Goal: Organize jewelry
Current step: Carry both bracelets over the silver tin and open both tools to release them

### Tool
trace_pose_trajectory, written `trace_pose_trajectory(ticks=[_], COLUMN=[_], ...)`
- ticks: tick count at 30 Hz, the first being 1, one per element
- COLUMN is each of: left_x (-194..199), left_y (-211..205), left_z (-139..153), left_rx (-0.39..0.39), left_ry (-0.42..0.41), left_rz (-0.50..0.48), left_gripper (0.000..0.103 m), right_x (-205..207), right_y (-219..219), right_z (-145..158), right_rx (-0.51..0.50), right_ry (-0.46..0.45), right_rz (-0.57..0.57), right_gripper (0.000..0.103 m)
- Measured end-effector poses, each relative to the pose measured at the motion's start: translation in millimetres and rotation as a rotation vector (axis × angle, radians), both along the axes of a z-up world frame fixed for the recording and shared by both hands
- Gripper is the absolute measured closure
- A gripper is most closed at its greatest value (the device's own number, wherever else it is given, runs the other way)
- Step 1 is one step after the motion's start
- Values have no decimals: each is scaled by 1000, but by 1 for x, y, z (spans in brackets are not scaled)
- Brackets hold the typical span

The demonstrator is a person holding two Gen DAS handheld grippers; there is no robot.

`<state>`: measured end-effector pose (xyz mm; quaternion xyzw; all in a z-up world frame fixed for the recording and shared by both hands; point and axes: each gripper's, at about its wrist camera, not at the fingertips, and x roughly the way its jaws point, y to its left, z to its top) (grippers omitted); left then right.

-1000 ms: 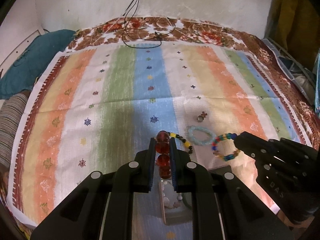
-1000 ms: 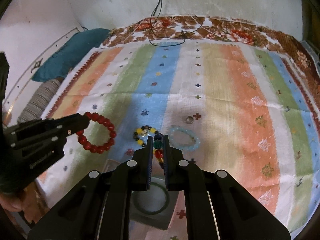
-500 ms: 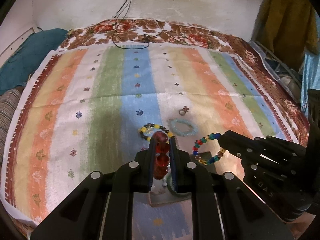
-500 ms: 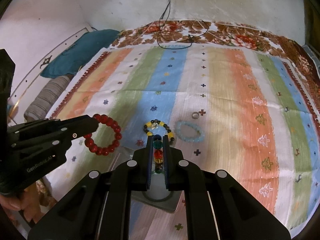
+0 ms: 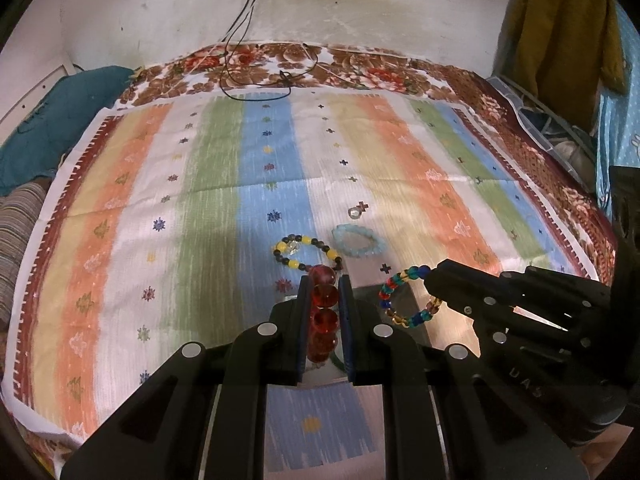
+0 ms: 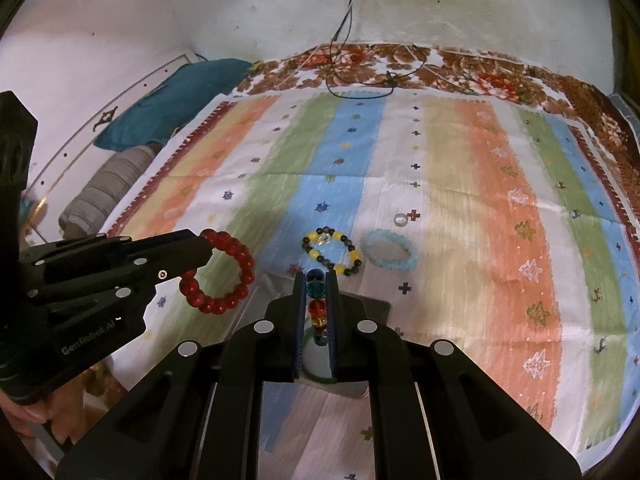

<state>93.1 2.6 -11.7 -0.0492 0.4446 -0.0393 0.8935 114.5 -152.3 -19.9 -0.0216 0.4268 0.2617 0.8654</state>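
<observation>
My left gripper [image 5: 324, 280] is shut on a red bead bracelet [image 5: 323, 312]; from the right wrist view the bracelet [image 6: 224, 276] hangs from it as a full ring. My right gripper [image 6: 316, 276] is shut on a multicolour bead bracelet [image 6: 317, 304], which also shows in the left wrist view [image 5: 404, 300]. Both are held above a shiny open box [image 5: 404, 292] near the cloth's front edge. A black-and-yellow bracelet [image 6: 332, 250], a pale blue bracelet [image 6: 390, 249] and a small clear ring [image 6: 400, 219] lie on the striped cloth [image 6: 500, 200] just beyond.
A green bangle [image 6: 316, 368] lies in the box under my right gripper. A teal pillow [image 6: 172, 96] and a striped bolster [image 6: 108, 188] lie at the left. A black cable [image 6: 360, 84] trails from the wall onto the floral bedspread. Clothes hang at the right [image 5: 568, 28].
Both grippers have pulled back and up with their bracelets, so the bracelets on the cloth now appear further ahead and the box lies under the fingertips.
</observation>
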Motion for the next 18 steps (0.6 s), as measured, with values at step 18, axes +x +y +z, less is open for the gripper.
trace_pose_trajectory(ticks=[18], left_x=[-4], left_y=[16], left_z=[3], left_rx=[41], left_ry=[-10], left_rz=[99], left_gripper=[67], right_x=[3], right_y=[-18], right_z=[-8], right_rx=[-48], right_ry=[23], right_rz=[-82], right_gripper=[65])
